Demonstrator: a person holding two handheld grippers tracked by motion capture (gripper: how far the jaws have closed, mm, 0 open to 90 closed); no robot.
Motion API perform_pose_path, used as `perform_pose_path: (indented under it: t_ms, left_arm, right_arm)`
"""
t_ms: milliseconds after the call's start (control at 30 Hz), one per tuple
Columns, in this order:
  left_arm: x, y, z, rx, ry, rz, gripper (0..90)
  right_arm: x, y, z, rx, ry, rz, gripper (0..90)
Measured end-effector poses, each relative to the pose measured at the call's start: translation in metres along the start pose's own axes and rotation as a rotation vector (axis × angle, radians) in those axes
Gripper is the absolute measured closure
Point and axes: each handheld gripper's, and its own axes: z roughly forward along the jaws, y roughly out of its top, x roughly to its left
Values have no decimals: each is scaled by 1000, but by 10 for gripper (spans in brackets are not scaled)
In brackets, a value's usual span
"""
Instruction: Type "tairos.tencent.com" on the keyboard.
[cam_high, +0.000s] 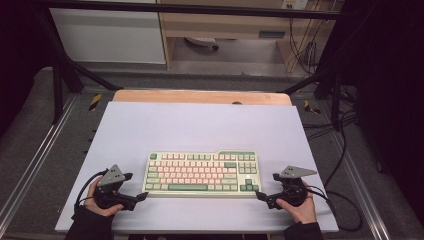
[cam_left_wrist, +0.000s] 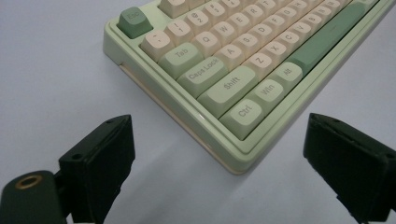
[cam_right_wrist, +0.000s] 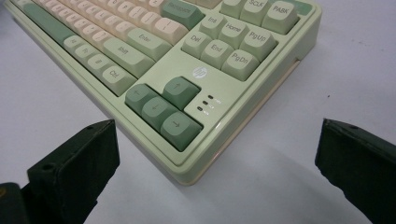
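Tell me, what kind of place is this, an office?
More likely a lab or recording workshop than an office. A black metal frame surrounds the table, loose cables hang behind, and a person holds two grippers, left gripper and right gripper, at a keyboard.

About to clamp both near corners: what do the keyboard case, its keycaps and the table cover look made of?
Keyboard case: likely glossy hard plastic, with light glints along its edge. Keycaps: matte plastic, printed legends. Table cover: smooth matte pale sheet, possibly paper or plastic; can't tell.
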Motion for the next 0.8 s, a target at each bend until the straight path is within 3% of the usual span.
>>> perform_pose_path:
  t_ms: [800]
  left_arm:
    - [-7, 7, 0, -6, 9, 3, 103]
  right_arm:
    - [1, 0, 0, -1, 1, 0, 4]
